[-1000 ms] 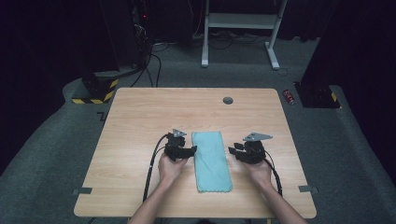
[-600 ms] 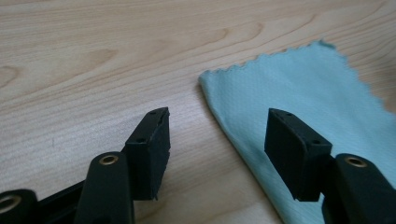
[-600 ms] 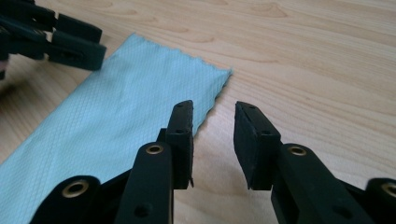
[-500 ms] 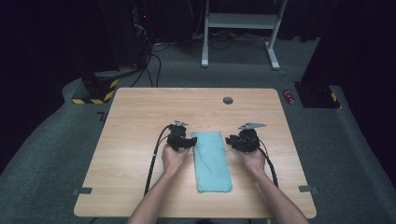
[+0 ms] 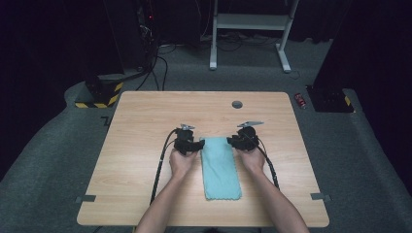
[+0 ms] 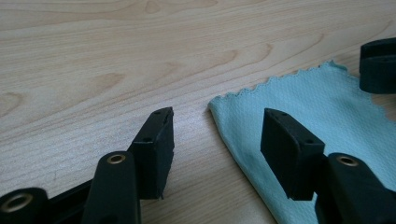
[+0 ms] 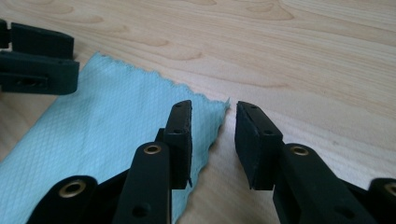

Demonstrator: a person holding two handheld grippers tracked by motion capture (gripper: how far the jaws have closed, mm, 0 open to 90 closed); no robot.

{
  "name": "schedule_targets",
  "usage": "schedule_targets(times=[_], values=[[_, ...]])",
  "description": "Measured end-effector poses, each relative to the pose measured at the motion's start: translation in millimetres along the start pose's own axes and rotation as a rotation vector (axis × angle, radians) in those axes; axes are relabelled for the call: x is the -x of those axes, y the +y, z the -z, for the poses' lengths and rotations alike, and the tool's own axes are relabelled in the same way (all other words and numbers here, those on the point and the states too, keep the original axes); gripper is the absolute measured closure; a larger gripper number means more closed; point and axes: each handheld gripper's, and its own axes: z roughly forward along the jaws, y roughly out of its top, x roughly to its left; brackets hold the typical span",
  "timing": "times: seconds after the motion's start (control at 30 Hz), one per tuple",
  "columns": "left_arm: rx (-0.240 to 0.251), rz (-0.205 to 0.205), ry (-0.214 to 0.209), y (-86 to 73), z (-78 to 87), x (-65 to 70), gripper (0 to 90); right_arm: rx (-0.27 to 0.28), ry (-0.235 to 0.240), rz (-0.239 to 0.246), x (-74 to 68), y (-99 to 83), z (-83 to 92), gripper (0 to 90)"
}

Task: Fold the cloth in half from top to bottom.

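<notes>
The left gripper point(image 6: 215, 140) and right gripper point(image 7: 212, 140) are being held low and open, one jaw of each over a far corner of the light blue, bumpy, folded cloth point(image 5: 219, 165); the left jaws have just been closing.

The high view looks forward and down from above the near edge of the wooden table point(image 5: 145, 145), far enough off to take in the whole top and the grey floor around it. The left gripper view sits low and close over the table beside the far left corner of the light blue cloth point(image 6: 327, 107), looking along the boards. The right gripper view sits equally low beside the cloth's point(image 7: 107, 121) far right corner. All three views share the far end of the cloth point(image 5: 219, 165).
</notes>
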Motion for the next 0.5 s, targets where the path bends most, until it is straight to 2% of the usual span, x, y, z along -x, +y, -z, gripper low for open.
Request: schedule_targets(times=[0.13, 0.3, 0.5], values=[[0.010, 0.016, -0.001, 0.3, -1.9, 1.4, 45.1, -0.004, -0.018, -0.001, 0.3, 1.1, -7.9, 67.1], [0.028, 0.000, 0.005, 0.0, -5.2, 4.3, 48.8, -0.004, -0.017, -0.001, -1.2, 1.6, -11.7, 69.3], [0.028, -0.003, 0.007, 0.3, -6.2, 5.2, 57.8, -0.024, -0.020, 0.041, -6.4, 8.6, -18.0, 73.7]])
